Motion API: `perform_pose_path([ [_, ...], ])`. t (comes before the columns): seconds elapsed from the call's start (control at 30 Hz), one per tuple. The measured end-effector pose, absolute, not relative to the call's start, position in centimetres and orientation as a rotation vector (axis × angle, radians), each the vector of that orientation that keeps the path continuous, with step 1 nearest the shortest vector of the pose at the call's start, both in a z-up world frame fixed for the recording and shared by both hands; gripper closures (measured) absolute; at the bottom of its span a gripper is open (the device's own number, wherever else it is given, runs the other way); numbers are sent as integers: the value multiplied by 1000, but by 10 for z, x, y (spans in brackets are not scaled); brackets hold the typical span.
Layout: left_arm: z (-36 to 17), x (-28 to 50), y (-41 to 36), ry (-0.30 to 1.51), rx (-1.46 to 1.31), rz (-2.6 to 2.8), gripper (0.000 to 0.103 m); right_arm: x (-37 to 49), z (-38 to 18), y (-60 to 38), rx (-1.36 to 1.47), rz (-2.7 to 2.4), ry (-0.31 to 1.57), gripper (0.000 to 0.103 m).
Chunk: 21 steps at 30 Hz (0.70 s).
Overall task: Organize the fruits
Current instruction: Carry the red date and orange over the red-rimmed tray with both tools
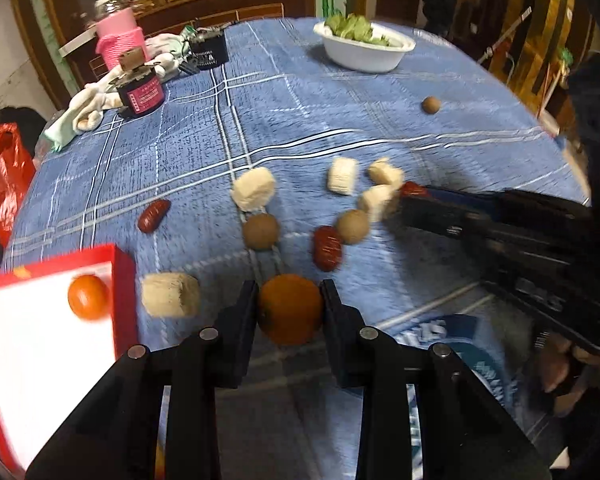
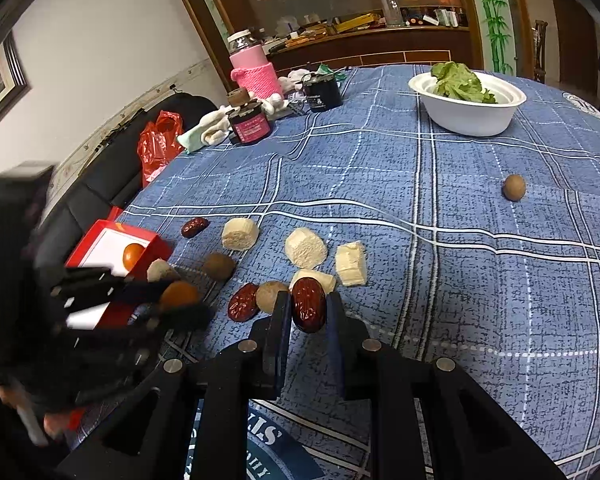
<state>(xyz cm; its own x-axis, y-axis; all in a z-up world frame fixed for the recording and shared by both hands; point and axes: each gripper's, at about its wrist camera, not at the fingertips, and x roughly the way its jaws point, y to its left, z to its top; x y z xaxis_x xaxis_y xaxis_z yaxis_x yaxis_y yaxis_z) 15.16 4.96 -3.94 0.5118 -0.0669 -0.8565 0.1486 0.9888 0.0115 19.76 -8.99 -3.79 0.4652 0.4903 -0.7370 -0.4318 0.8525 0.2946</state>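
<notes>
Currently left gripper [image 1: 289, 294] fingers clamp the small orange [image 1: 290, 309] at its widest, just beside the red box [image 1: 124, 280] on the table [image 1: 380, 92]. Right gripper [image 2: 308, 306] pinches a red date [image 2: 309, 305]. Both look light; orange skin likely slippery, date soft, so squeeze gently.

Box [image 1: 120, 280] left of scattered fruits [image 1: 260, 230], bowl [image 1: 364, 56] behind.
</notes>
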Motion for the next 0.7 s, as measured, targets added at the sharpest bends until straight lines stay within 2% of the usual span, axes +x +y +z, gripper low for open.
perform_pose_path([
  [0.23, -39, 122, 33, 974, -59, -99, 75, 181, -23, -97, 49, 532, 894, 85],
  [0.7, -27, 91, 6, 796, -70, -45, 75, 123, -16, -161, 118, 361, 820, 85],
])
